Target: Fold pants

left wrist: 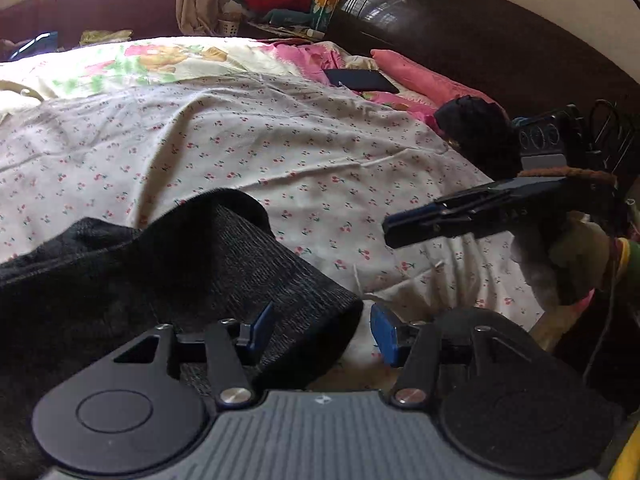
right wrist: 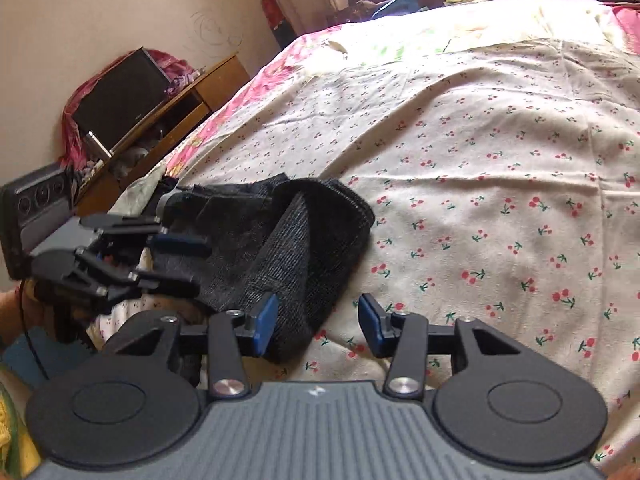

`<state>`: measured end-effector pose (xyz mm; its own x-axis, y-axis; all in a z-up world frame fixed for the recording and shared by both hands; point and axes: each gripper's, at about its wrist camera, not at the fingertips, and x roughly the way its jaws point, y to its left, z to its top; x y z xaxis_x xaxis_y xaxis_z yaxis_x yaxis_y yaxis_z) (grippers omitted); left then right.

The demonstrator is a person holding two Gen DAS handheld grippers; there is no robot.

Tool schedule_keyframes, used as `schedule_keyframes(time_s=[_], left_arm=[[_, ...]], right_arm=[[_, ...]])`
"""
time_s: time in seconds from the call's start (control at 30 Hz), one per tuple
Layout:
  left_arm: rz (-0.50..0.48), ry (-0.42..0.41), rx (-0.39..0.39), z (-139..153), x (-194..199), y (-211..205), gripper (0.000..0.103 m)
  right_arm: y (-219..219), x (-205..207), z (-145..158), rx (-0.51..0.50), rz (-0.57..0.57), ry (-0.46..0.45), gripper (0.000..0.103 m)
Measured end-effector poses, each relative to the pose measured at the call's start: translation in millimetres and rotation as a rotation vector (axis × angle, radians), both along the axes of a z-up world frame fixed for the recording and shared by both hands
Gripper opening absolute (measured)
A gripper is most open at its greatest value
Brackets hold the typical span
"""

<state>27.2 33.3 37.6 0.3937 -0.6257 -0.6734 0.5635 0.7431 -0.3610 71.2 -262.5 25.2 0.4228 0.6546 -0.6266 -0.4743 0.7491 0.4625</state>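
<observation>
The pants (left wrist: 168, 280) lie bunched in a dark knit heap on the bed, and every place below is given from them. The left hand-held gripper (left wrist: 322, 332) stands released right over their near edge: its left blue pad (left wrist: 260, 326) sits above the cloth, its right blue pad (left wrist: 384, 334) hangs just past the hem over the sheet, and neither presses on anything. In the right wrist view the same gripper (right wrist: 176, 258) shows from the side at the heap's left end, its two fingers apart and reaching onto the fabric.

The right hand-held gripper (right wrist: 316, 322) is also released, jaws parted. Its left pad (right wrist: 266, 320) is over the pants' (right wrist: 288, 240) near right corner, and its right pad (right wrist: 370, 322) is beyond the cloth, above bare sheet. From the left wrist view this gripper (left wrist: 460, 216) hovers to the right of the pants, clear of them, held by a gloved hand (left wrist: 560, 264).

Under the pants spreads a cream sheet (left wrist: 280, 132) printed with small red cherries. Beyond the heap, toward the headboard (left wrist: 480, 32), a dark flat tablet (left wrist: 360, 80) rests near a pink pillow (left wrist: 424, 76). Left of the pants in the right wrist view, off the bed, stands a wooden shelf (right wrist: 180, 108) with a dark box (right wrist: 120, 92) on it.
</observation>
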Motion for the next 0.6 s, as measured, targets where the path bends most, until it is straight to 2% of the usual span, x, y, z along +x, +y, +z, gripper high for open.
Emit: schedule_keyframes(time_s=[0.03,0.07,0.13,0.2,0.27,0.33,0.4,0.47,0.5,0.53,0.57,0.6], left_arm=[[0.019,0.066,-0.045,-12.1,-4.1,-6.7,0.065],[0.054,0.105,-0.054,-23.6,-7.3,-13.5,0.065],[0.160,0.132,-0.041,-42.6,-11.2,-23.0,0.065],[0.260,0.146,-0.042,-54.1,-11.7,-26.9,0.065],[0.318,0.085,-0.022,-51.5,-12.1,-32.0,0.065],[0.365,0.030,-0.043,-45.5,-11.3,-37.1,0.069],[0.402,0.019,-0.089,-44.4,-8.3,-42.3,0.074],[0.410,0.007,-0.083,-47.9,-2.5,-50.8,0.074],[0.416,0.005,-0.075,-50.4,1.1,-54.3,0.073],[0.420,0.014,-0.080,-52.6,5.6,-55.9,0.072],[0.424,0.037,-0.094,-54.8,12.3,-56.0,0.068],[0.423,0.063,-0.111,-57.0,17.5,-54.1,0.056]], right_arm=[[-1.8,4.8,-1.5,-0.001,-0.024,-0.021,0.049],[2.1,16.6,-6.8,-0.027,-0.018,-0.071,0.049],[18.3,35.2,-17.7,-0.080,0.056,-0.164,0.049],[32.4,58.0,-32.0,-0.105,0.136,-0.186,0.048],[45.5,77.9,-45.1,-0.116,0.212,-0.203,0.049],[55.4,93.6,-54.7,-0.110,0.280,-0.209,0.049],[60.4,104.7,-58.6,-0.074,0.316,-0.210,0.051],[65.1,114.5,-62.1,-0.041,0.332,-0.203,0.050],[67.7,117.9,-63.6,-0.038,0.341,-0.193,0.047],[70.1,121.3,-65.4,-0.038,0.353,-0.174,0.028],[71.6,124.0,-66.3,-0.037,0.366,-0.139,0.020],[71.0,125.0,-66.5,-0.037,0.355,-0.111,0.017]])
